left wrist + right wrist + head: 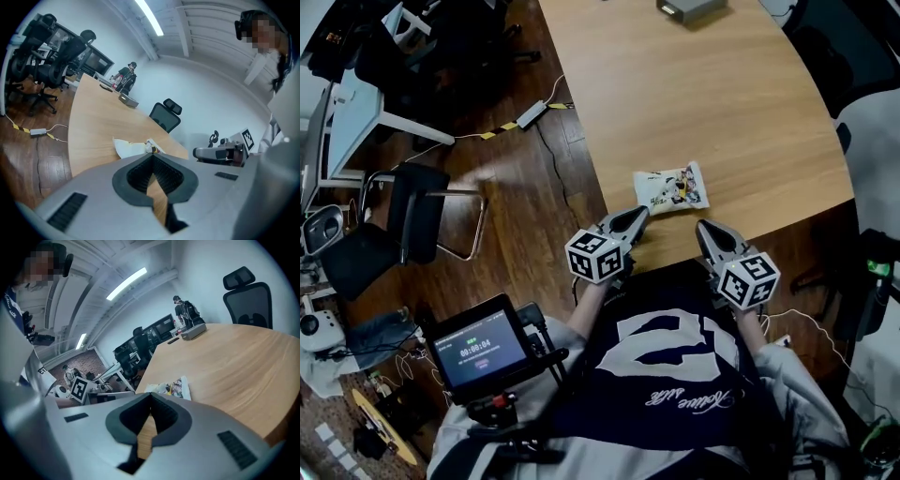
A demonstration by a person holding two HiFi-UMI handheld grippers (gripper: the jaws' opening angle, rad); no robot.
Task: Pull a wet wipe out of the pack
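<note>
Facing one wipe pack [672,189] on one table [703,94]: left gripper [641,213], right gripper [701,226], both apparently closed.

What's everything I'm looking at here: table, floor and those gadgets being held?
table: one, light wood, upper right.
wet wipe pack: one, white with colourful print, near the table's front edge.
box: one, grey, table's far end.
chair: one, black, floor at left.
power strip: one, grey, floor beside table.
screen: one, dark, lower left.
left hand-held gripper: one, grey, jaws shut, empty, near the pack.
right hand-held gripper: one, grey, jaws shut, empty, at the table edge.
</note>
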